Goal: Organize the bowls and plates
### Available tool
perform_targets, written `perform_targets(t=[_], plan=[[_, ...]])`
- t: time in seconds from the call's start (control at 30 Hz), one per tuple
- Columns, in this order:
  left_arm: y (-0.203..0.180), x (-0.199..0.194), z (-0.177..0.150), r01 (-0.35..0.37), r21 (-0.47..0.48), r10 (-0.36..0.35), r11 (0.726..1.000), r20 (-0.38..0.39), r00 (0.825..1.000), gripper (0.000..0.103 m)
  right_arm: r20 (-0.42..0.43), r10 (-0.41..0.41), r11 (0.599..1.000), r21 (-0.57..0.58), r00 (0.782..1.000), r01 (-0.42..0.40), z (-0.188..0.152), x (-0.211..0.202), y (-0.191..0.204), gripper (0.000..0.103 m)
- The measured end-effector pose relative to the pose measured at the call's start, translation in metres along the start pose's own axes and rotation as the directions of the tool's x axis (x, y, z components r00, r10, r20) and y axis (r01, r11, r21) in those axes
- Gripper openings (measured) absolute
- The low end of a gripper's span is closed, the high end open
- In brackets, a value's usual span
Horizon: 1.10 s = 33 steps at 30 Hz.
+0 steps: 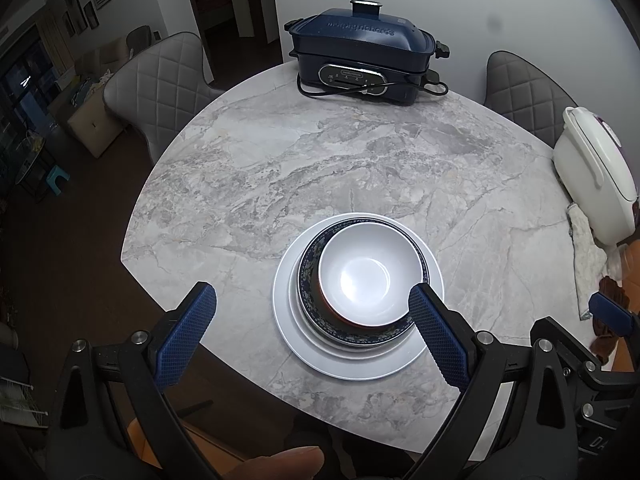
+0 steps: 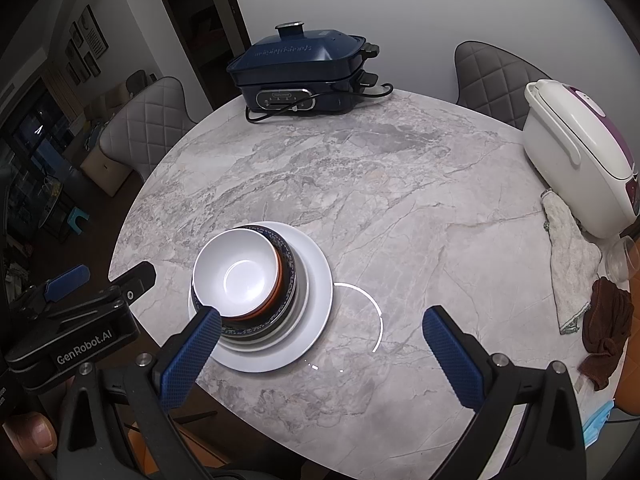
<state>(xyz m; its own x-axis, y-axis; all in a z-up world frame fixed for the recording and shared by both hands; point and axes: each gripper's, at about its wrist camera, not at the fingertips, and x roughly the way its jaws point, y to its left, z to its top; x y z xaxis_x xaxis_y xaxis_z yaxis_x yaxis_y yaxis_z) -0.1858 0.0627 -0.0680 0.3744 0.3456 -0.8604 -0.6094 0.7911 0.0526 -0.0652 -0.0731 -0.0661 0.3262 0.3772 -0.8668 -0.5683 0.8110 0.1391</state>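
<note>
Both your left gripper (image 1: 312,304) and right gripper (image 2: 322,330) gape empty; only the right view shows the brown cloth (image 2: 606,330) fully.

A single stack stands near the worktop's (image 1: 280,168) near edge. At the bottom lies a wide white plate (image 1: 304,344), flat. On it rests a smaller plate with a dark blue patterned rim (image 1: 308,304). On top sits a bowl (image 1: 366,276), upright and empty, white inside, orange-red outside, shifted off-centre.
</note>
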Motion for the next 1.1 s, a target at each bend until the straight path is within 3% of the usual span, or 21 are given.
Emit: perform_targets(t=[1.1], plan=[[0.0032,0.007,0.0006,-0.003,0.006,0.003,1.0,0.005,1.0,0.098,-0.002,-0.001,1.0,-0.004,1.0,0.001,-0.0001,0.0008,0.0016,0.103]])
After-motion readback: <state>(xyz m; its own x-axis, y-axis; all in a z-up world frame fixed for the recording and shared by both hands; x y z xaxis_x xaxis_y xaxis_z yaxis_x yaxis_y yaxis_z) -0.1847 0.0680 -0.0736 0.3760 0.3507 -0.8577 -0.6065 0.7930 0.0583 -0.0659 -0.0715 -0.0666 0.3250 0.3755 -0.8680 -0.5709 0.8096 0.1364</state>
